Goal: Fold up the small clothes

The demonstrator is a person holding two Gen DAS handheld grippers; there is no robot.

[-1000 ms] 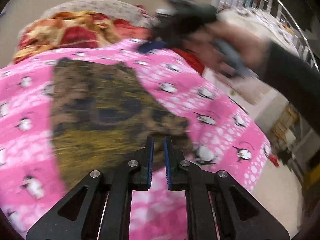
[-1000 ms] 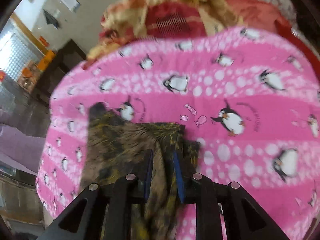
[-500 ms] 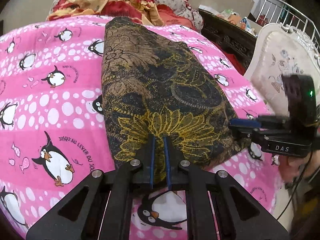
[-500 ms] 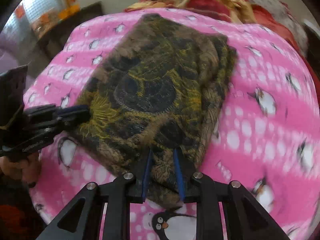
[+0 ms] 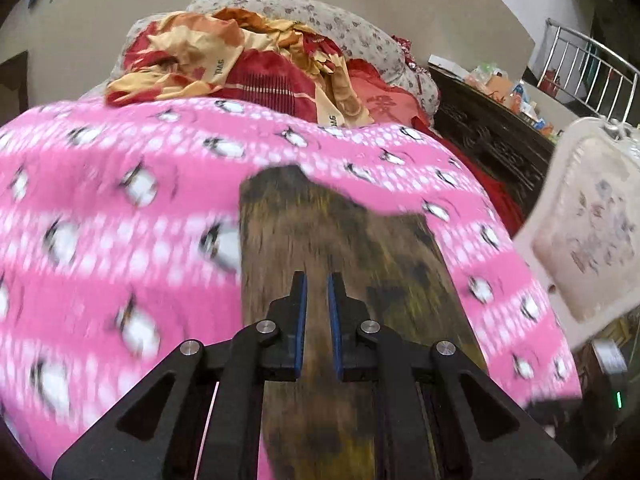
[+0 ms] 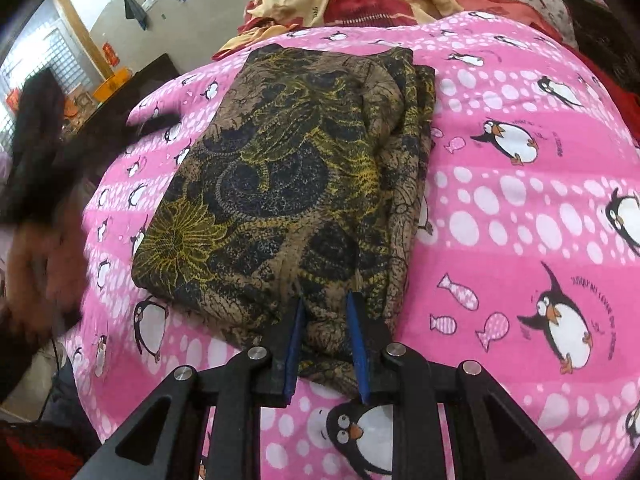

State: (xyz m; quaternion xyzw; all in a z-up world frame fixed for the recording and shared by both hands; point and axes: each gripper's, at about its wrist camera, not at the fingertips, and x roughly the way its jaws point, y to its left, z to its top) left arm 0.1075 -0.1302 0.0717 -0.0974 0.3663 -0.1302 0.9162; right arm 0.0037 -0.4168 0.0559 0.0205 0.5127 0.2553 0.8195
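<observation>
A brown garment with black and yellow floral print (image 6: 288,184) lies folded in a rough rectangle on a pink penguin blanket (image 6: 520,208). My right gripper (image 6: 326,312) is at its near edge, jaws narrowly apart with a fold of the cloth between the blue pads. In the left wrist view the same garment (image 5: 340,248) is blurred by motion and runs under my left gripper (image 5: 317,288), whose jaws stand a narrow gap apart with cloth seen between them. The left gripper (image 6: 152,120) shows only as a dark blur at the left of the right wrist view.
A heap of red and gold bedding (image 5: 240,68) and a grey floral pillow (image 5: 332,20) lie at the far end of the bed. A dark wooden cabinet (image 5: 492,136) and a white padded chair (image 5: 588,228) stand to the right.
The left gripper has swung up and back along the garment, its view now blurred. The right gripper stays at the near edge, and the garment lies flatter and more squared.
</observation>
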